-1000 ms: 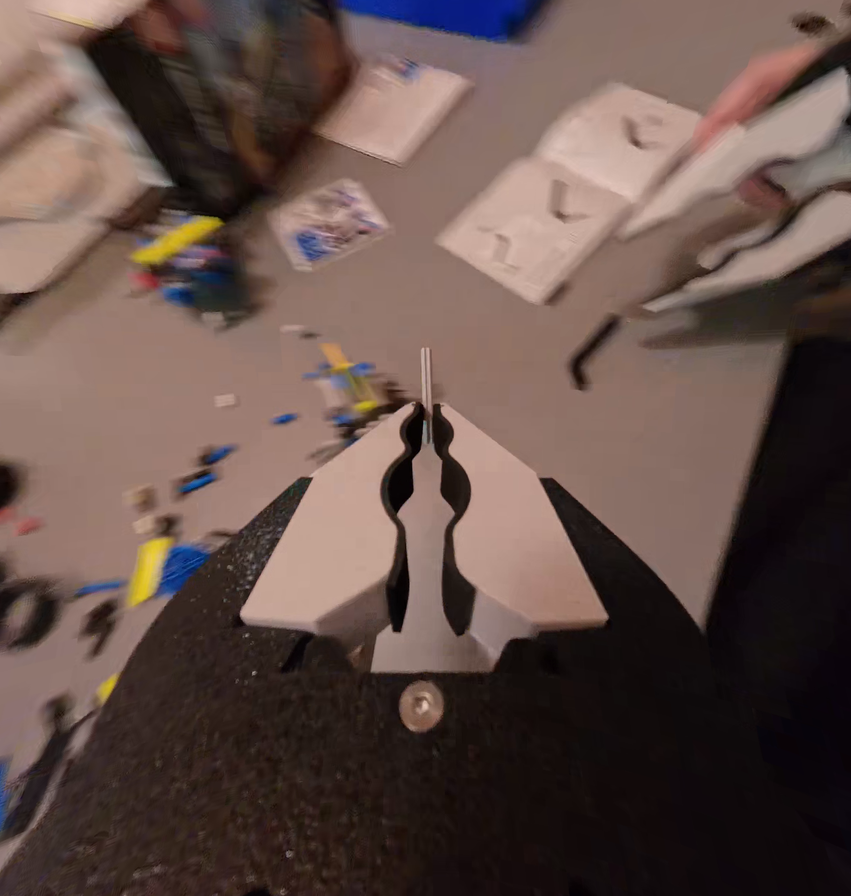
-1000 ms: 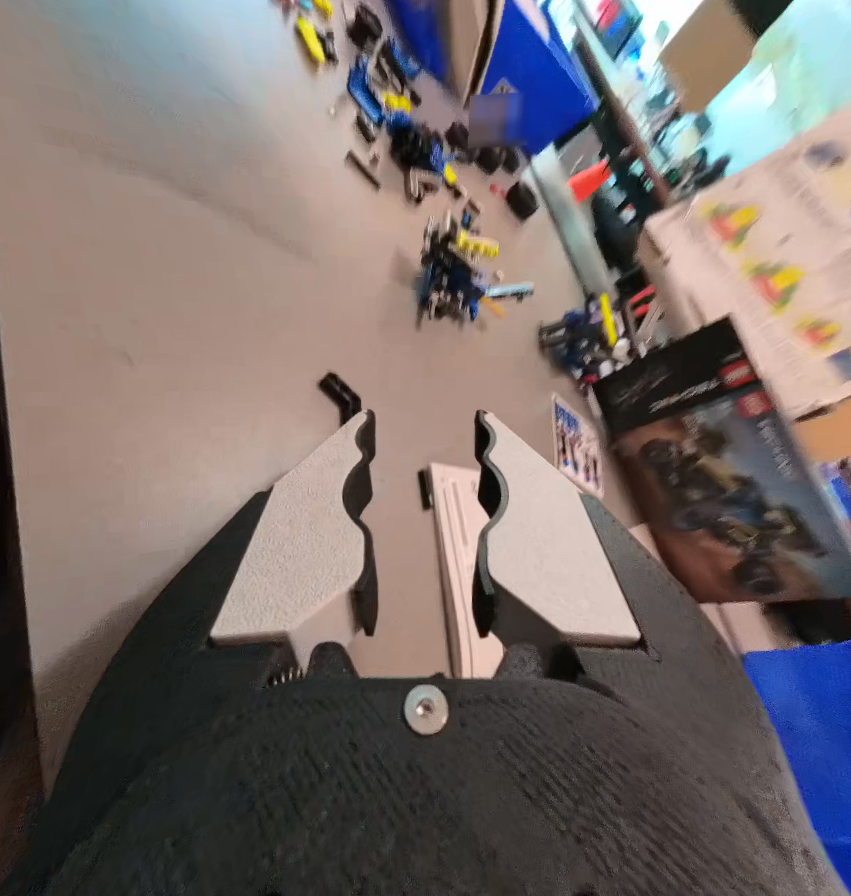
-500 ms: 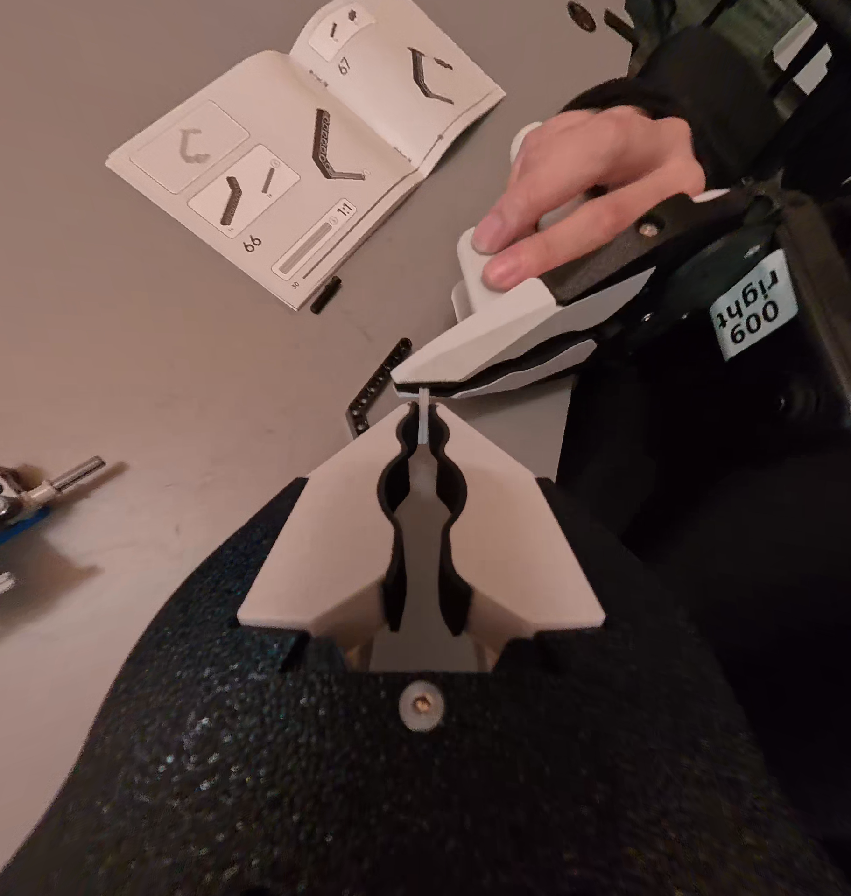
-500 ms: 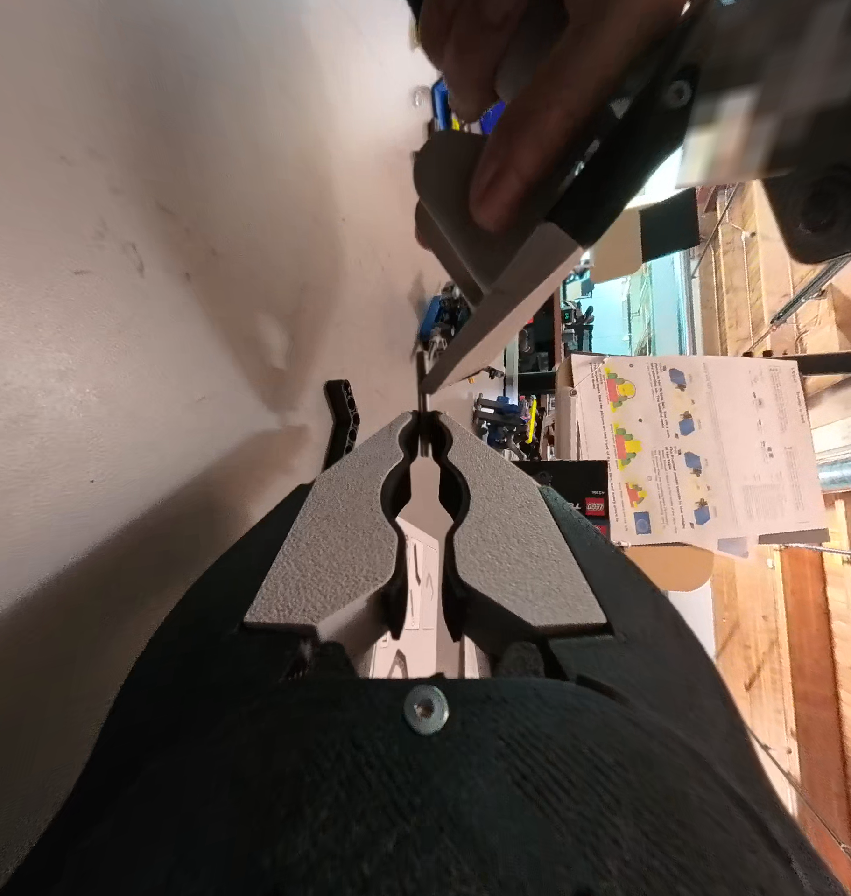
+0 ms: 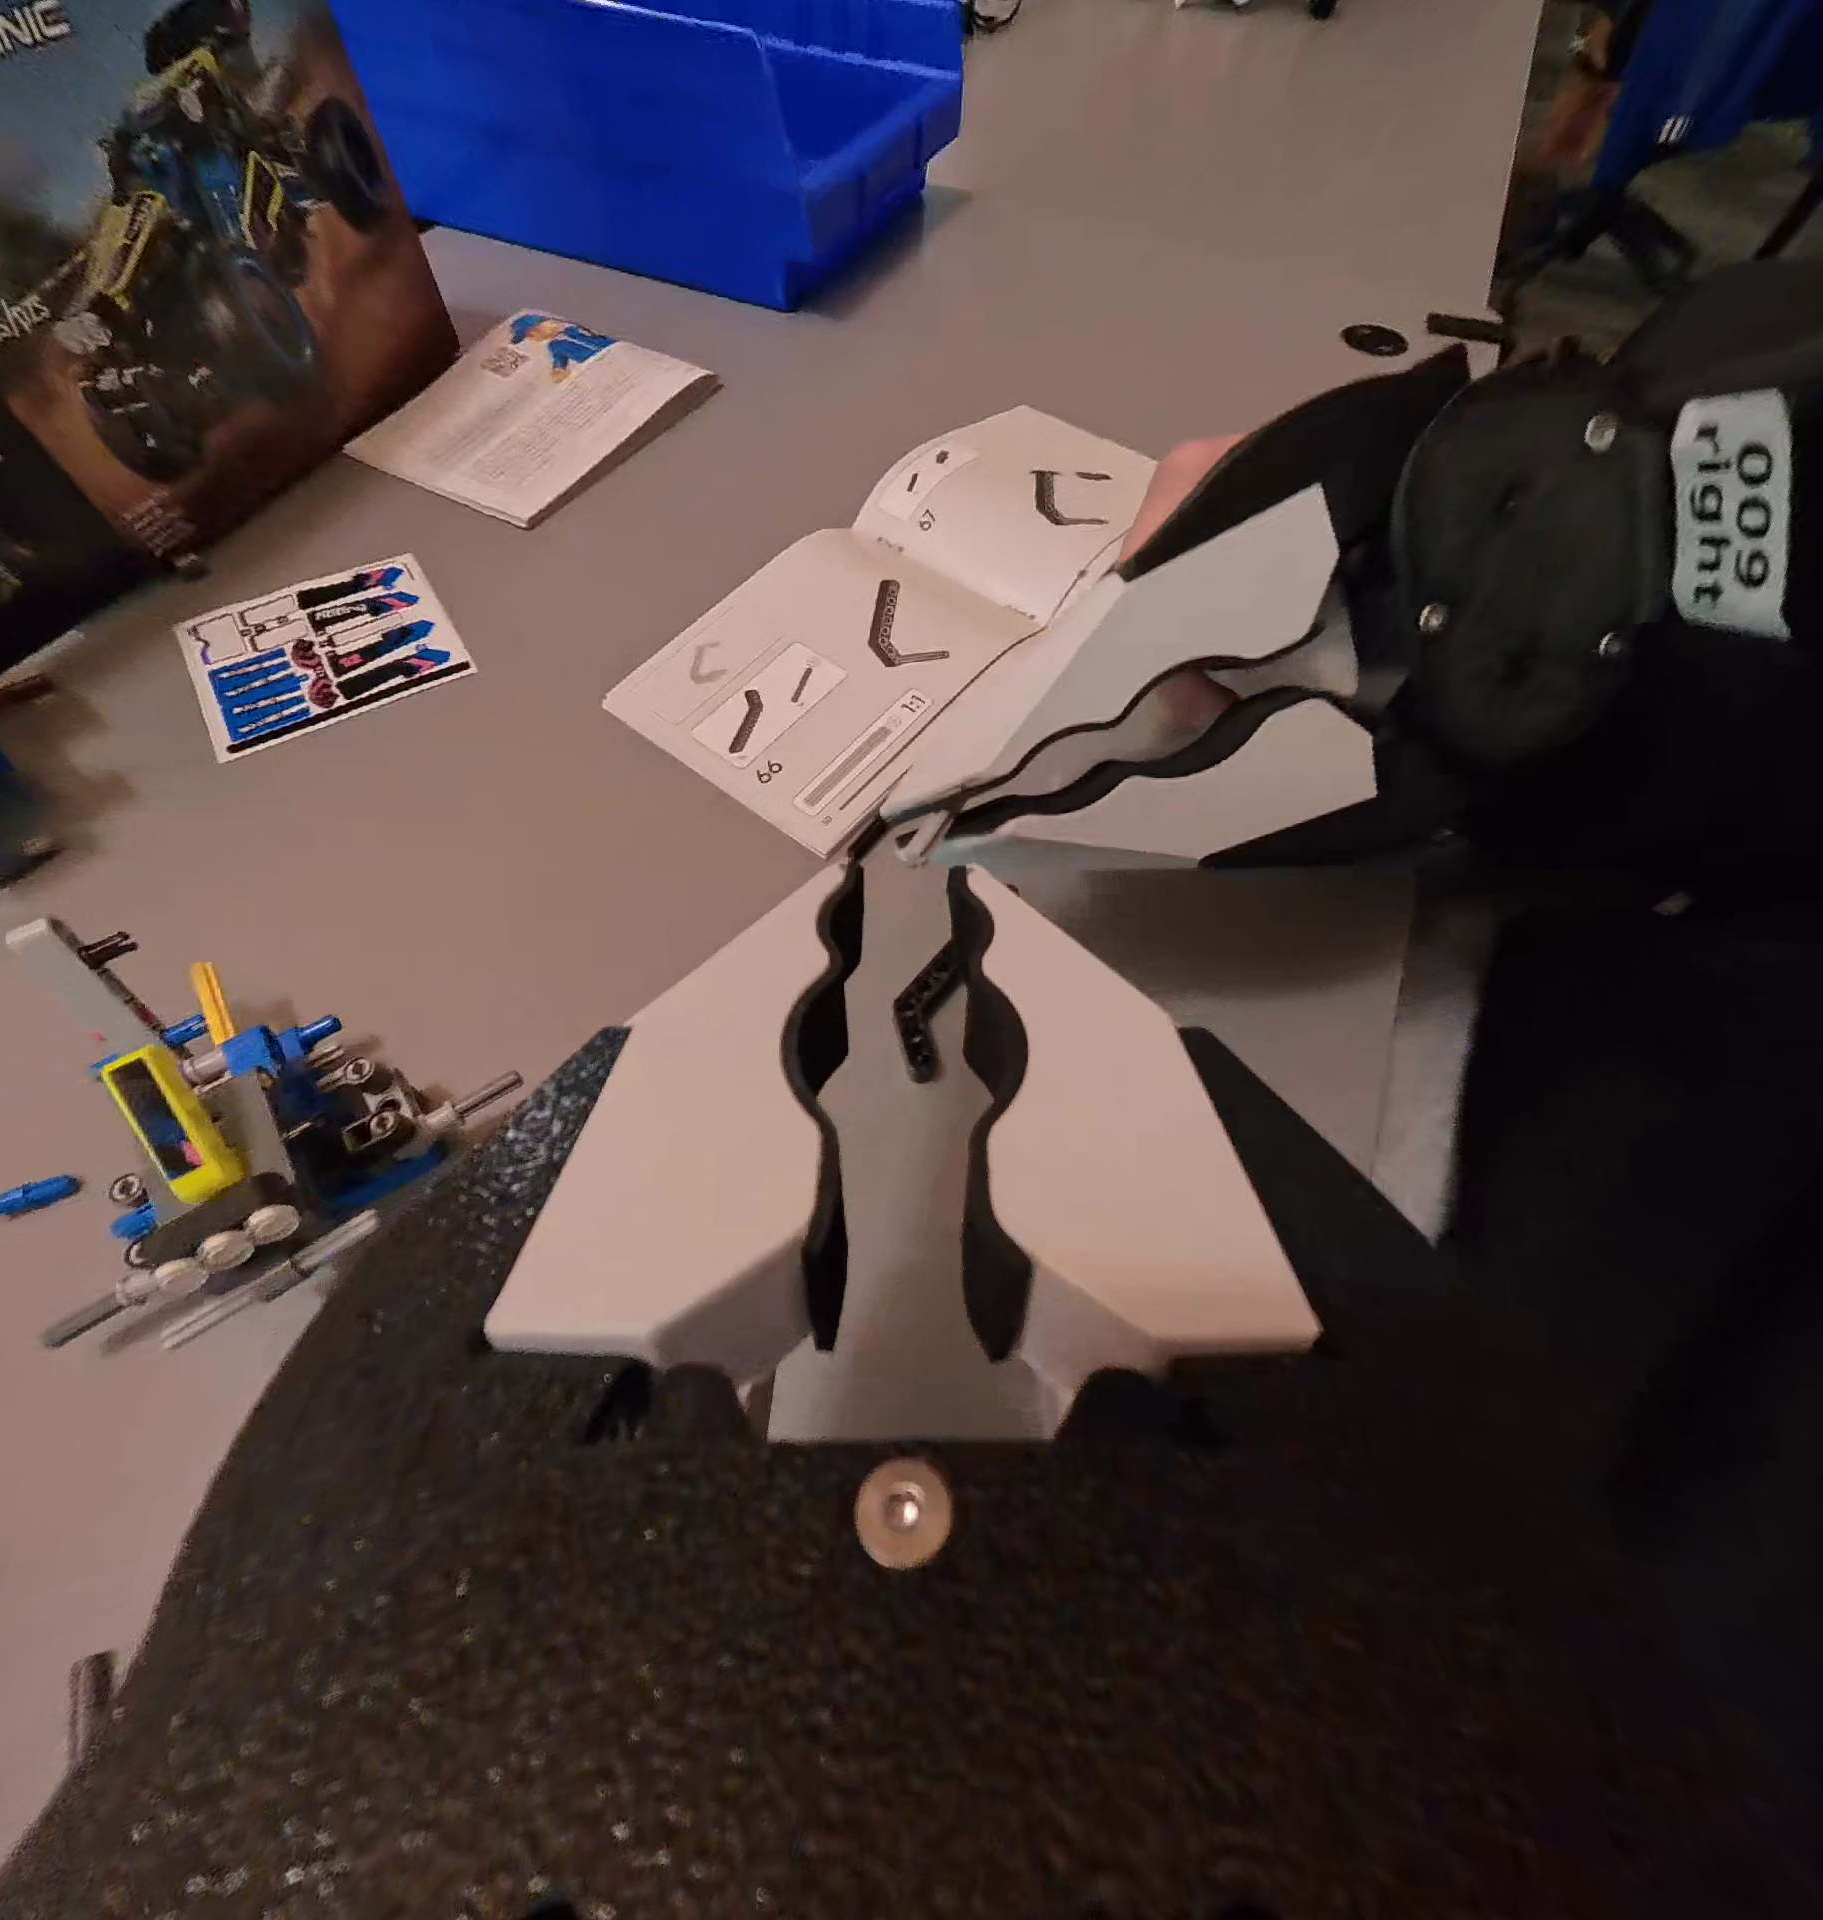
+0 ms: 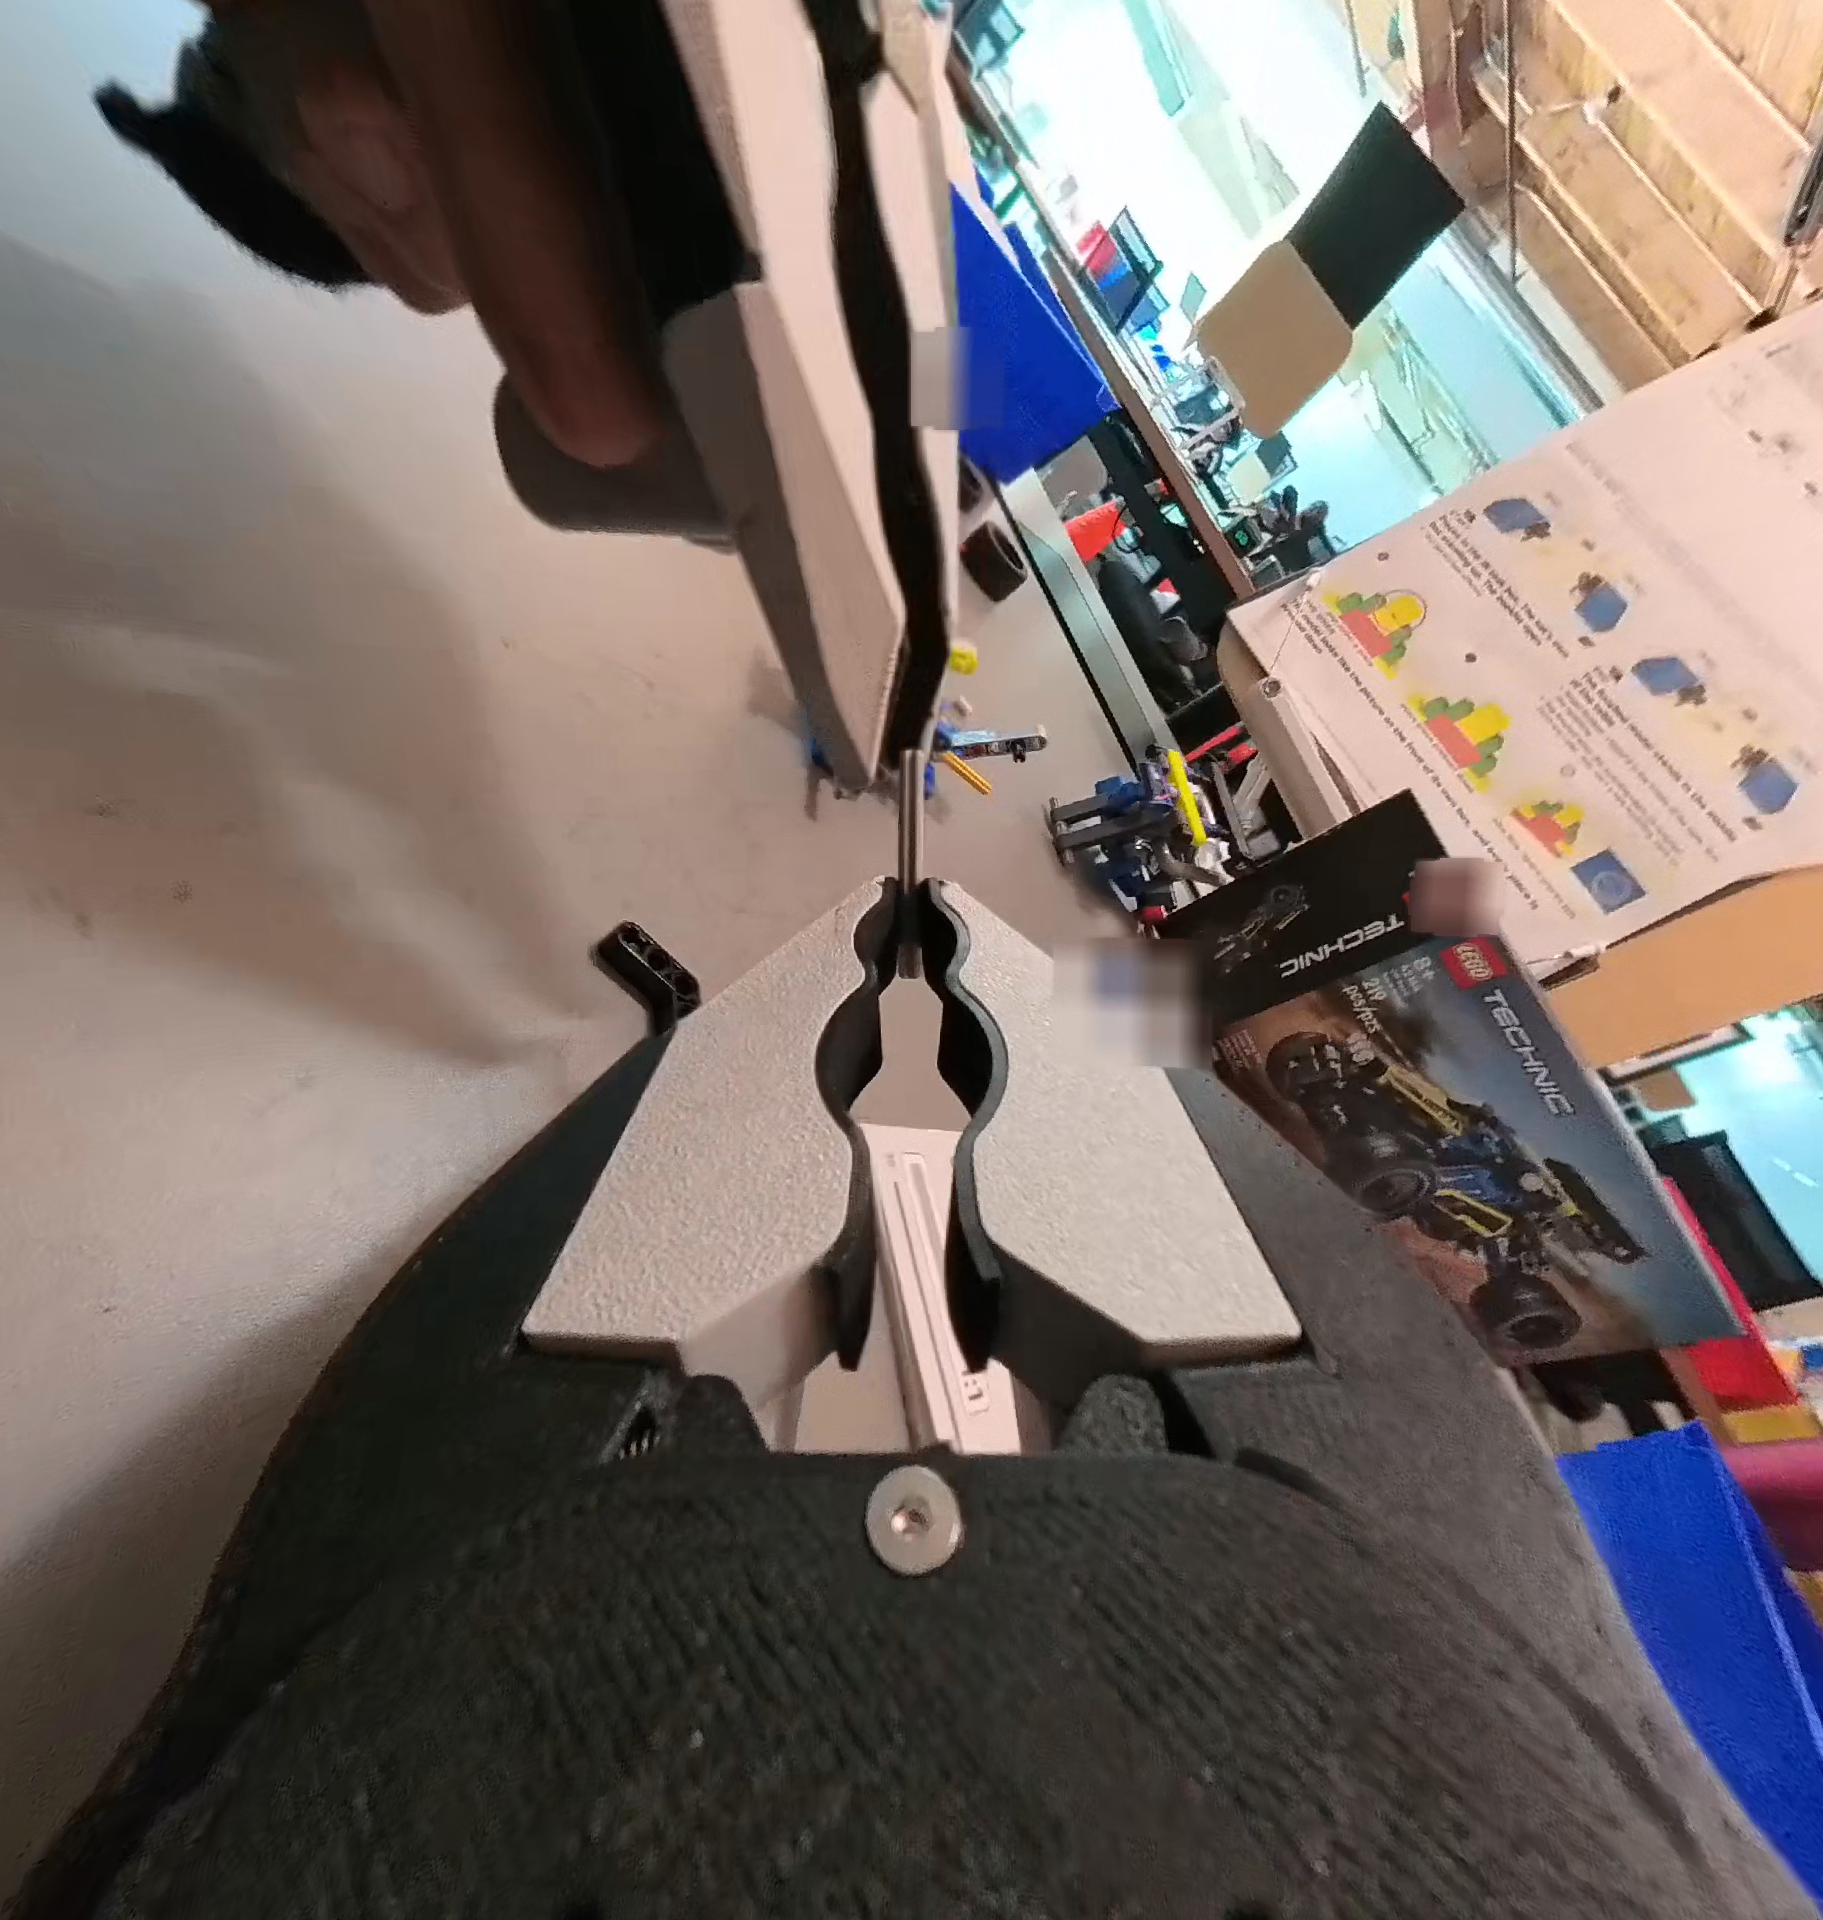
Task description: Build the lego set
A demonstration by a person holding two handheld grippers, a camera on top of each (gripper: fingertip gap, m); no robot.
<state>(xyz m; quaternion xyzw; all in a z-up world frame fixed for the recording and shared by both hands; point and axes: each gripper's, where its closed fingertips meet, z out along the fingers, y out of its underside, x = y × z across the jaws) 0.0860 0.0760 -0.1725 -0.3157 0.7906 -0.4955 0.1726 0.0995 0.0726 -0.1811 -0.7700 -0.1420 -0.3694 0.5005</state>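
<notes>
The right gripper (image 6: 912,914) is closed on a thin grey rod (image 6: 911,831), its two black pads pinching the rod's lower end while the rest sticks straight out toward twelve o'clock. In the right wrist view the rod's far tip reaches the fingertips of the left gripper (image 6: 912,732), which comes down from twelve o'clock; whether those fingertips touch the rod cannot be told there.

In the left wrist view the left gripper (image 5: 905,883) has its fingers a narrow way apart, with nothing between them but the grey tabletop (image 5: 574,883). The right gripper (image 5: 912,826) enters from three o'clock, and the short pale end of the rod (image 5: 919,836) shows at its closed tips, just beyond the left gripper's fingertips at twelve o'clock.

A black angled beam with holes (image 5: 928,1013) lies on the tabletop below the left gripper's gap, seen between its fingers. An open instruction booklet (image 5: 886,623) lies at twelve o'clock, its near corner just beside the right gripper's tips. Farther off are a sticker sheet (image 5: 320,655) at ten o'clock, a second booklet (image 5: 543,416) and a toy set box (image 5: 159,260) at eleven, a blue bin (image 5: 678,135) at twelve, and a partly built blue and yellow model (image 5: 242,1122) at nine.
</notes>
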